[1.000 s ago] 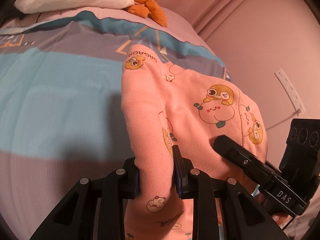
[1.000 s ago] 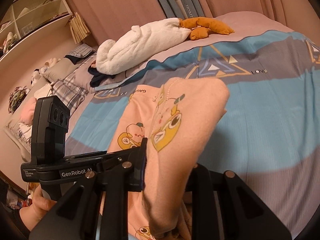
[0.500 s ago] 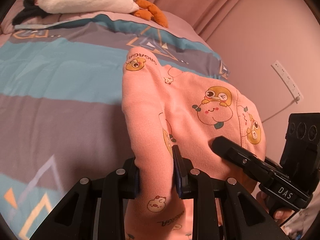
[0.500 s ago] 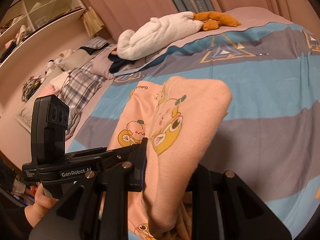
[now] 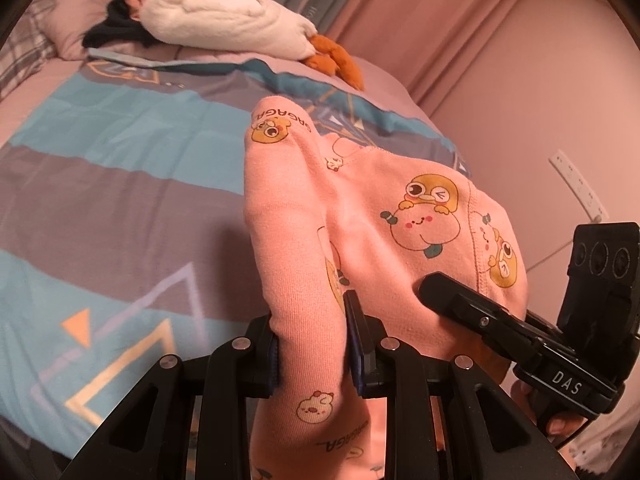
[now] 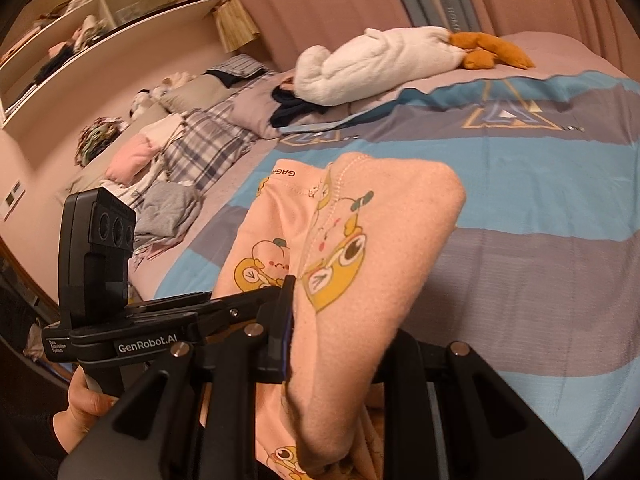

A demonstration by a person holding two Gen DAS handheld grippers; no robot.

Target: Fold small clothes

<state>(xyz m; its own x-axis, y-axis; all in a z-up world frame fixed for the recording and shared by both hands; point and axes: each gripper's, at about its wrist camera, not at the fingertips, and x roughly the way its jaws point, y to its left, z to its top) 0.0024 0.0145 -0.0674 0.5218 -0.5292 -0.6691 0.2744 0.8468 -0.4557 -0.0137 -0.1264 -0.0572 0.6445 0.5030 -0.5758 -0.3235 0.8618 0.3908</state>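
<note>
A small pink garment point(image 5: 360, 220) printed with cartoon ducks and peaches is held up in the air above the bed. My left gripper point(image 5: 314, 354) is shut on one edge of it. My right gripper point(image 6: 332, 340) is shut on another edge, and the cloth point(image 6: 360, 248) drapes over its fingers and hangs down between both grippers. The right gripper shows in the left wrist view point(image 5: 500, 320) at the lower right. The left gripper shows in the right wrist view point(image 6: 160, 320) at the lower left.
The bed point(image 5: 100, 200) has a blue, grey and pink striped cover. A white plush goose point(image 5: 224, 20) with orange feet lies at the far end. Pillows and loose clothes point(image 6: 172, 208) lie at the bed's left side. A wall socket point(image 5: 576, 184) is on the right.
Both grippers have lifted and drawn back with the garment, so more of the bed and the plush goose shows. The grip on the cloth is unchanged.
</note>
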